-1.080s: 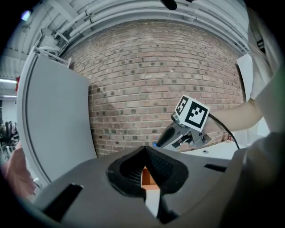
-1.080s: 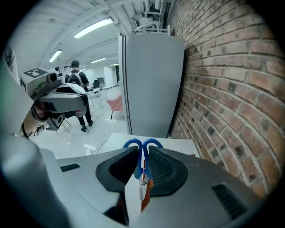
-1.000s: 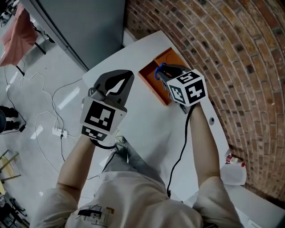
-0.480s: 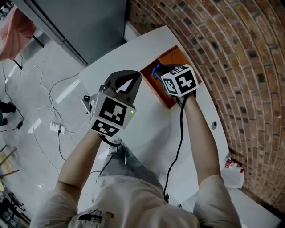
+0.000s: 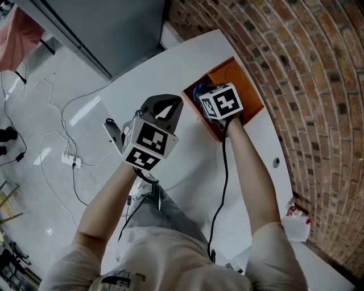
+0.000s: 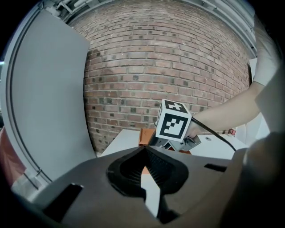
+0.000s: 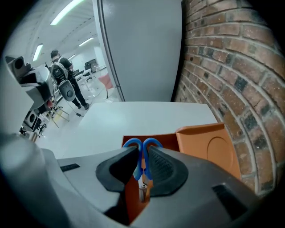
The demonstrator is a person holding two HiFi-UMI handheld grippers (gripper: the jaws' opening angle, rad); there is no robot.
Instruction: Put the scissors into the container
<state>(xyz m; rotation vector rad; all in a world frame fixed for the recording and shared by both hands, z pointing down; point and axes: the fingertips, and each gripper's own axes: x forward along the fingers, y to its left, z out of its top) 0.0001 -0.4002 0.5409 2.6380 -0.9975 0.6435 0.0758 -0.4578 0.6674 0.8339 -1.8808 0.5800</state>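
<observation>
Light: even and rather dim over the table [image 5: 170, 62]; ceiling strips [image 7: 67, 11] glow far beyond it.
Glare: a pale patch on the floor [image 5: 85, 113] left of the table.
Distortion: the wall [image 5: 318, 68] beside the table bows; both gripper views darken at the corners.
Focus: the right gripper [image 7: 141, 153] is soft close to the lens.

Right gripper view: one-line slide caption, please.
Right gripper clamps blue-handled scissors above the orange container on a white table beside a brick wall.
</observation>
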